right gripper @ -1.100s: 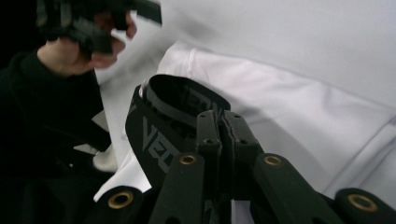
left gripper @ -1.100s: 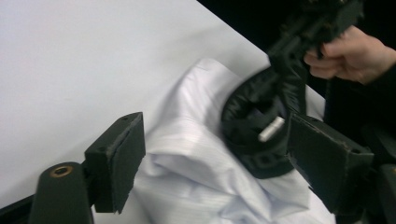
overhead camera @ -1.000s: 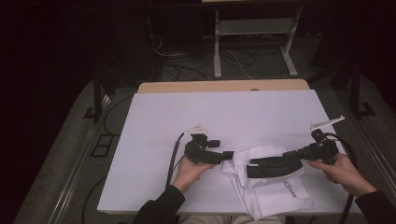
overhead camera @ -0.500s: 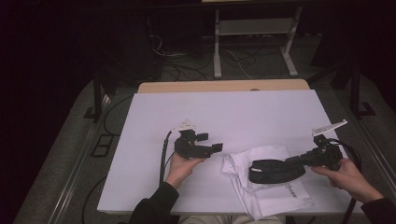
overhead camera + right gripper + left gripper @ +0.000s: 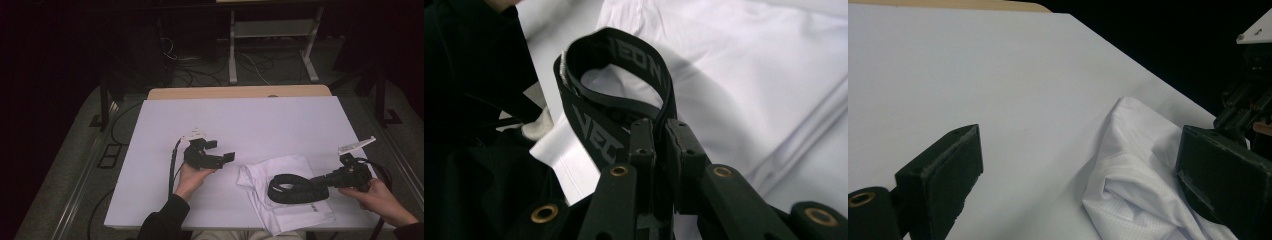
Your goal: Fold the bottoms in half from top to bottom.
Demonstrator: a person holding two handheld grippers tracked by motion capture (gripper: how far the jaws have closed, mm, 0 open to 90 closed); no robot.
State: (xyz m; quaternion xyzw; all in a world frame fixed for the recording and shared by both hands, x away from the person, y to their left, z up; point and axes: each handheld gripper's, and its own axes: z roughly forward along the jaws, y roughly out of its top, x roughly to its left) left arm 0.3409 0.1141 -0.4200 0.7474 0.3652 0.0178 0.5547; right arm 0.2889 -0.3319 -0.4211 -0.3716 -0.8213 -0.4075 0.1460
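Between the closed jaws of the right gripper (image 5: 656,135): one black strap (image 5: 624,75), a woven band with grey lettering, pinched where its two runs meet so that a loop stands out ahead of the tips. High view: the same strap (image 5: 295,187) hangs as a flattened ring over the white garment (image 5: 285,200), whether resting on it or just above cannot be told.

Left gripper (image 5: 220,152): jaws spread wide, nothing between them, held above the bare table (image 5: 250,120) just left of the garment, tips turned toward it. Its own view has the garment's rumpled edge (image 5: 1133,180) ahead.

Garment: folded, lying at the near right of the table, close to its front edge.

Risks, as judged: the grip is on a narrow edge of slack webbing, so a quick swing could slip the strap free; the hanging loop could snag a fold and drag the garment off the near edge.
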